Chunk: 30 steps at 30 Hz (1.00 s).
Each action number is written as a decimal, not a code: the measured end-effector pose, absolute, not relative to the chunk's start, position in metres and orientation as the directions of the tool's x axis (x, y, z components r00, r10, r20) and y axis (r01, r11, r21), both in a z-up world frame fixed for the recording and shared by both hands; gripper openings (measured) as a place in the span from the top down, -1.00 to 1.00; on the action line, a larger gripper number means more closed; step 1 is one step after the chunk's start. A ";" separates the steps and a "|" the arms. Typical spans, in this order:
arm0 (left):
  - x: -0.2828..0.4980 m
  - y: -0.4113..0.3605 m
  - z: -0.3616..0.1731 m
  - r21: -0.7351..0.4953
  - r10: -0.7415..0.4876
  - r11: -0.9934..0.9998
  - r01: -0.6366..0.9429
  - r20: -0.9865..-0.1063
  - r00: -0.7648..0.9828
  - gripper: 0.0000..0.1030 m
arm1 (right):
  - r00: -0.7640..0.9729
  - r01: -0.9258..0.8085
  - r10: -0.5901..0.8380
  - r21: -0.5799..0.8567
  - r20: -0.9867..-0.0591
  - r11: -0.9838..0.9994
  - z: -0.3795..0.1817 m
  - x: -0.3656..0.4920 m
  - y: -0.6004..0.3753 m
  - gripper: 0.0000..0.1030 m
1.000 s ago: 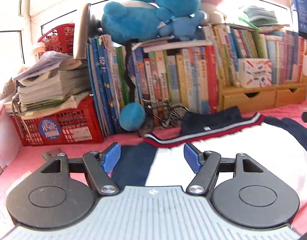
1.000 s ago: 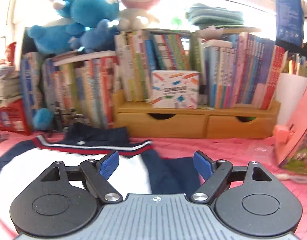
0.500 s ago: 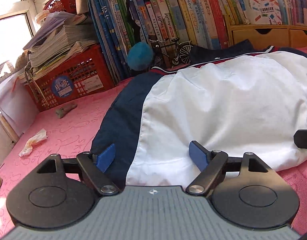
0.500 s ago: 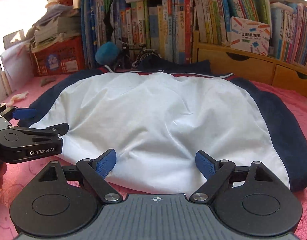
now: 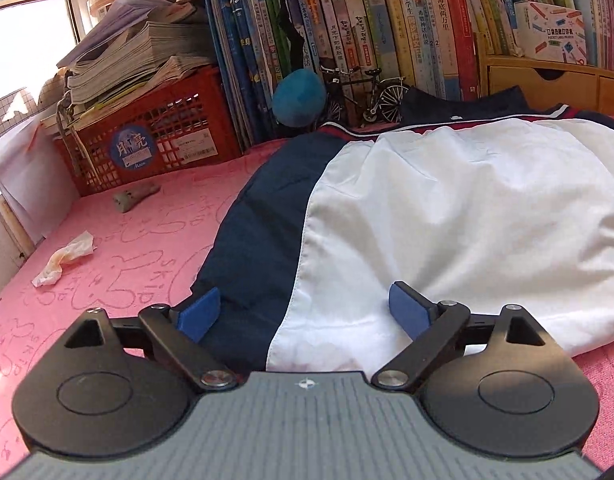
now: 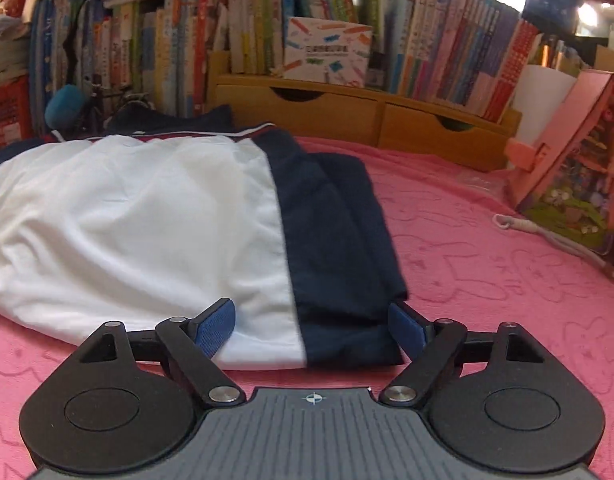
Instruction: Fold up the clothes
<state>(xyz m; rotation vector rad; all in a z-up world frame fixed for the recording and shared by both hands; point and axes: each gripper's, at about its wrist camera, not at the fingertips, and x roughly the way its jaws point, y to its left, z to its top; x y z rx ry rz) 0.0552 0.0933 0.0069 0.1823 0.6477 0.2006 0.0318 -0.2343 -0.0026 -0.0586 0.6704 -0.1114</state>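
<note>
One jacket (image 5: 447, 216) lies unfolded on the pink bed (image 5: 147, 240); left gripper (image 5: 305, 312) opening, right gripper (image 6: 311, 326) closing, both astride its near hem, nothing gripped.

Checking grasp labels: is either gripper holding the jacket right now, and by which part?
Nothing held. Left gripper, opening, and right gripper, closing, both straddle the jacket's near hem, pads not pressing.

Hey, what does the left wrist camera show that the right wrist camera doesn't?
Only the left wrist view shows the crumpled tissue and the paper stack on the red crate.

Only the right wrist view shows the pink picture book and white cord.

Both show the white and navy garment on the pink blanket, the bookshelf, and jaws apart over the near hem.
</note>
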 end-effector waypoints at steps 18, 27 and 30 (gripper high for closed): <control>0.056 0.098 0.008 0.209 0.226 0.970 -0.124 -0.587 0.778 -0.82 | 0.780 0.324 -0.404 -0.244 -0.477 0.914 0.017 -0.004 -0.267 -0.65; 0.057 0.104 0.008 0.174 0.208 0.976 -0.128 -0.599 0.773 -0.85 | 0.849 -0.069 0.054 -0.008 -0.525 0.998 0.032 0.007 -0.165 -0.60; 0.057 0.105 0.007 0.168 0.207 0.977 -0.131 -0.602 0.771 -0.88 | 0.819 -0.159 0.167 0.062 -0.549 0.985 0.030 0.023 -0.125 -0.47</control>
